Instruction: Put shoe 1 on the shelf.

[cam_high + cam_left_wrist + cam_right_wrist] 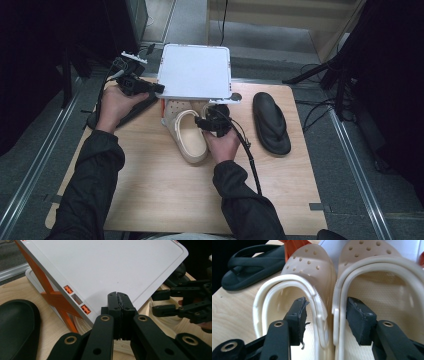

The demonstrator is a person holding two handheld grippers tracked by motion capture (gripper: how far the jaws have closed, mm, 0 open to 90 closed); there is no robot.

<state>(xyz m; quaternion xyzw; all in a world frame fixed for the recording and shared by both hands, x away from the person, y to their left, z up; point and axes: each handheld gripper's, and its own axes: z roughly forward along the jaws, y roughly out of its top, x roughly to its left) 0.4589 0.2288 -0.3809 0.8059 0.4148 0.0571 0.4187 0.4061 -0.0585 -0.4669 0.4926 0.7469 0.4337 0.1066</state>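
Two cream perforated clogs (312, 272) (372, 277) lie side by side on the wooden table, toes under a tilted white lid (194, 70). My right gripper (210, 119) (328, 315) is open and straddles their adjoining side walls, one pad (299, 315) inside the left clog (187, 137) and the other inside the right one. My left gripper (157, 89) (118, 296) is shut, with nothing visible between its jaws. Its tips lie at the lid's (107, 267) near edge, and I cannot tell if they touch it.
An orange frame (56, 298) stands under the lid. A black flip-flop (271, 122) lies on the right of the table (165, 200). A second black flip-flop (131, 111) (249, 265) (17, 327) lies by my left hand. Cables and stands surround the table.
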